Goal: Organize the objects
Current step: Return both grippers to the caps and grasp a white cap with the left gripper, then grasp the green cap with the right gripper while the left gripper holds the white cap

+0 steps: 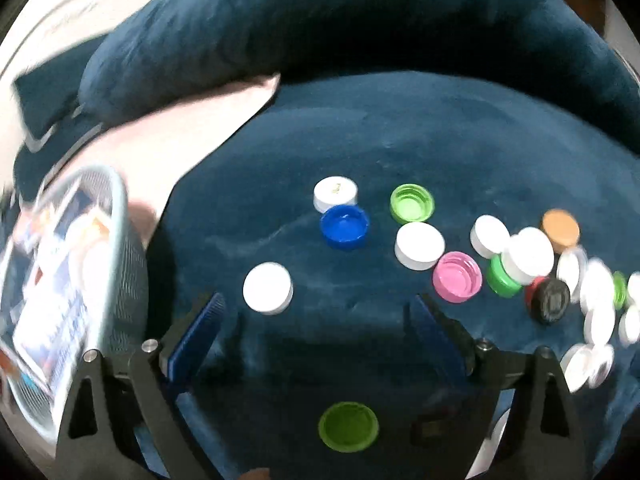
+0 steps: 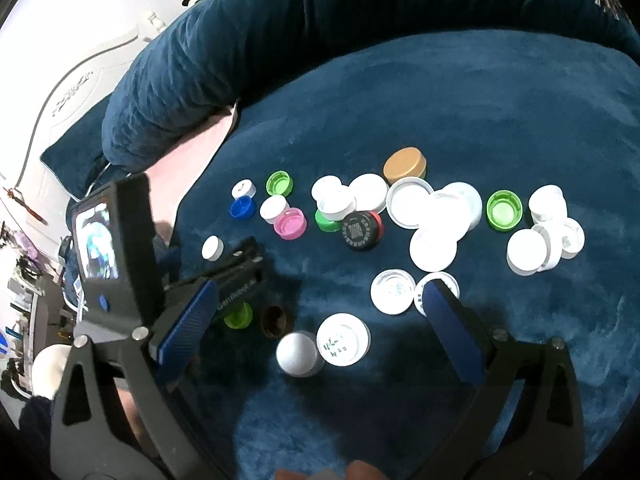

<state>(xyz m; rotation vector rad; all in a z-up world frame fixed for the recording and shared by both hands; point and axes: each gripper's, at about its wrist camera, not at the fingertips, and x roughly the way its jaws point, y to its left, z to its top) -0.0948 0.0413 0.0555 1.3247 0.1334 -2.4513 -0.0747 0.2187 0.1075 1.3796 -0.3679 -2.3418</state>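
The left claw (image 1: 316,320) stands wide with nothing between its fingers, above the blue cushion (image 1: 400,140). The right claw (image 2: 320,312) is also wide and empty. Nearest lies a green cap (image 1: 348,426), then a white cap (image 1: 268,288), then a blue cap (image 1: 345,227). A mesh basket (image 1: 120,208) sits at the left.

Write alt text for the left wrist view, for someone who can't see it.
An open hand-held gripper hangs over a dark blue plush cushion strewn with plastic bottle caps, a lime green cap lying below its blue-padded fingers. White, blue, pink and green caps spread to the right; a pale wire mesh basket sits left.
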